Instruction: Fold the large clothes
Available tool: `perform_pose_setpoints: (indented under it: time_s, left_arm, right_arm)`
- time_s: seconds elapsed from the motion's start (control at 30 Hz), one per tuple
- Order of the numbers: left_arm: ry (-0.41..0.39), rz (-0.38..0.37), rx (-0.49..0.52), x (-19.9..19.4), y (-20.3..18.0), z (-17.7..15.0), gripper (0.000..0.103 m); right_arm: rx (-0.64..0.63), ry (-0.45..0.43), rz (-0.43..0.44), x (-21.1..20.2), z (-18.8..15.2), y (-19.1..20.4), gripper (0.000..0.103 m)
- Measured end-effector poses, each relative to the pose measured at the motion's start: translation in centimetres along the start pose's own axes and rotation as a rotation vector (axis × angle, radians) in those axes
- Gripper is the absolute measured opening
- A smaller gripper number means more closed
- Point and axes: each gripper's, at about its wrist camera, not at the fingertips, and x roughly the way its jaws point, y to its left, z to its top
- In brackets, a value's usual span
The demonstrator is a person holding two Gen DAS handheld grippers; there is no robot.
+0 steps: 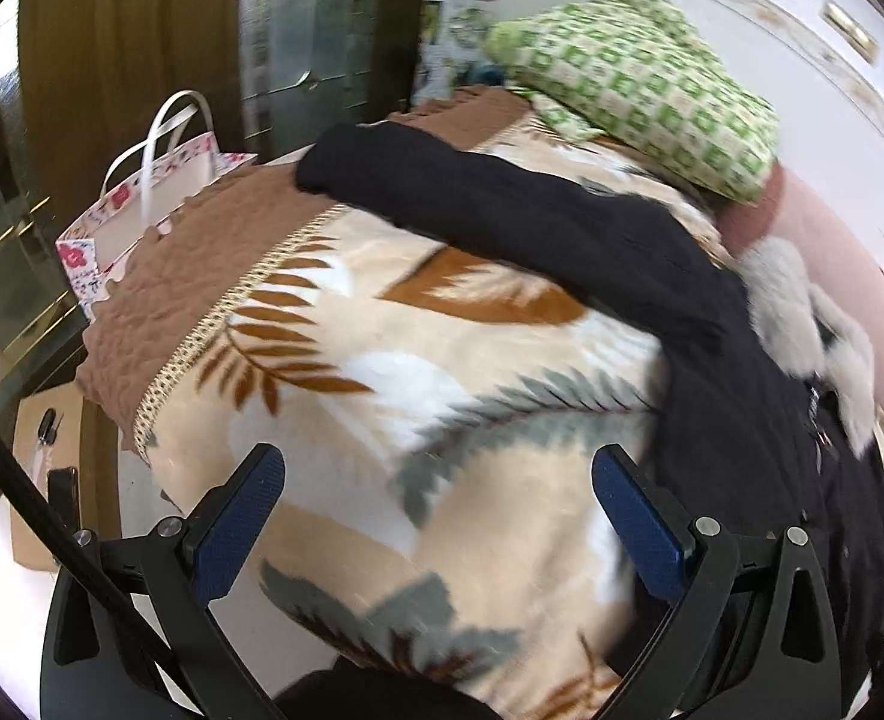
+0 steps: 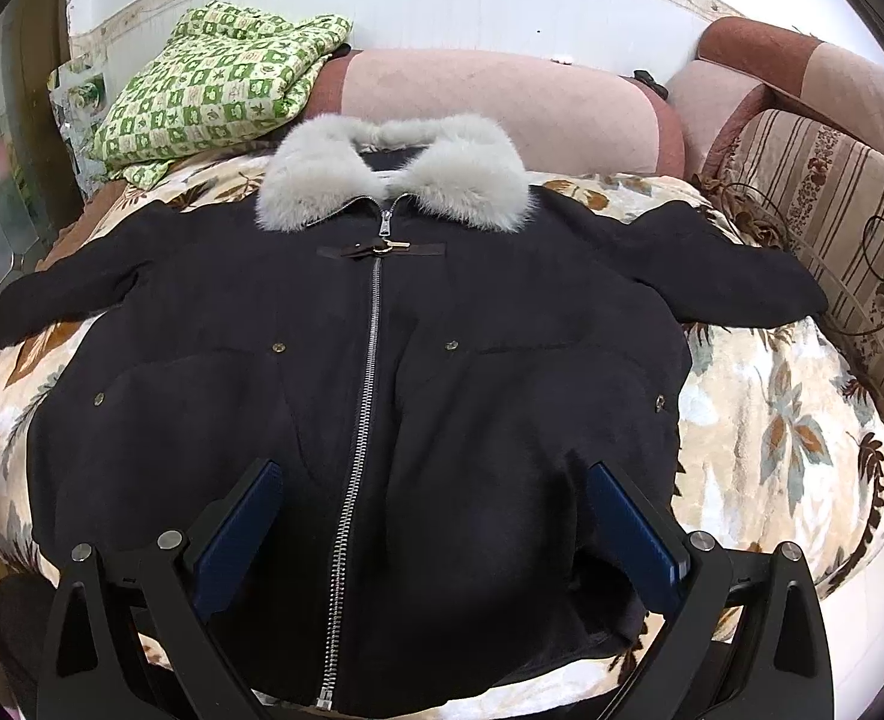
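The black jacket [image 2: 375,396] is lying front-up and zipped on the leaf-print blanket [image 2: 766,420], grey fur collar [image 2: 393,168] at the far end, both sleeves spreading out flat with blanket showing free past each cuff and along the near hem. I'm holding my right gripper [image 2: 435,534] with jaws apart over the lower front, and my left gripper [image 1: 442,522], jaws also apart, over bare blanket beside the left sleeve [image 1: 502,204]. A green checked pillow [image 2: 213,84] and a pink bolster [image 2: 502,108] are sitting behind the collar, a striped cushion [image 2: 844,228] at the right, and a paper bag [image 1: 153,180] off the left edge.
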Motion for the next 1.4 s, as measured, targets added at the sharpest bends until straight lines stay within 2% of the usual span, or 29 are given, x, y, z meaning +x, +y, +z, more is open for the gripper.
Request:
perform_pose_setpoints:
  time_s: [0.23, 0.3, 0.37, 0.5, 0.57, 0.73, 0.8, 0.93, 0.97, 1.0, 1.03, 1.07, 1.1, 1.23, 1.33, 1.4]
  left_arm:
    - [0.028, -0.011, -0.063, 4.9, 3.2, 5.9, 0.099]
    - [0.058, -0.025, -0.090, 6.9, 4.2, 8.0, 0.080]
    - [0.083, -0.043, -0.139, 9.0, 5.4, 10.1, 0.075]
    - [0.100, -0.106, -0.276, 12.5, 8.2, 13.2, 0.075]
    - [0.134, -0.168, -0.344, 14.9, 9.6, 14.5, 0.075]
    - [0.133, -0.241, -0.391, 17.6, 10.5, 16.9, 0.075]
    - [0.138, -0.246, -0.405, 18.6, 10.4, 17.7, 0.075]
    - [0.142, -0.190, -0.416, 20.1, 10.2, 19.1, 0.074]
    - [0.147, -0.164, -0.416, 20.2, 10.1, 19.4, 0.067]
    - [0.159, -0.137, -0.413, 20.3, 9.8, 19.6, 0.052]
    - [0.169, -0.128, -0.406, 20.1, 9.3, 19.9, 0.045]
    - [0.168, -0.128, -0.399, 19.6, 8.7, 20.2, 0.033]
    - [0.158, -0.125, -0.390, 19.1, 8.3, 20.4, 0.028]
    - [0.079, -0.112, -0.301, 15.2, 5.0, 21.4, 0.024]
    - [0.037, -0.170, -0.248, 11.7, 1.7, 21.9, 0.023]
    - [0.018, -0.236, -0.208, 9.4, -1.0, 22.0, 0.022]
  right_arm:
    - [0.018, 0.018, -0.011, 0.4, 0.0, -0.5, 0.102]
    - [0.021, 0.019, -0.017, 0.4, 0.0, -0.6, 0.102]
    - [0.024, 0.023, -0.022, 0.5, 0.0, -0.7, 0.102]
    - [0.020, 0.030, -0.035, 0.6, 0.1, -0.8, 0.102]
    - [0.015, 0.032, -0.047, 0.7, 0.2, -0.7, 0.102]
    - [0.009, 0.046, -0.068, 1.3, 0.4, -0.6, 0.102]
    - [-0.002, 0.053, -0.078, 1.6, 0.5, -0.4, 0.102]
    - [-0.013, 0.070, -0.087, 2.4, 0.4, -0.2, 0.102]
    - [-0.014, 0.073, -0.088, 2.5, 0.4, -0.3, 0.102]
    - [-0.015, 0.075, -0.091, 2.6, 0.4, -0.3, 0.102]
    - [-0.017, 0.076, -0.094, 2.7, 0.4, -0.3, 0.102]
    - [-0.018, 0.075, -0.097, 2.7, 0.4, -0.5, 0.102]
    - [-0.019, 0.074, -0.100, 2.7, 0.4, -0.5, 0.102]
    - [0.002, 0.073, -0.102, 2.8, 0.1, -1.5, 0.102]
    - [0.041, 0.077, -0.086, 2.8, -0.3, -2.4, 0.102]
    - [0.057, 0.079, -0.077, 2.7, -0.6, -2.8, 0.102]
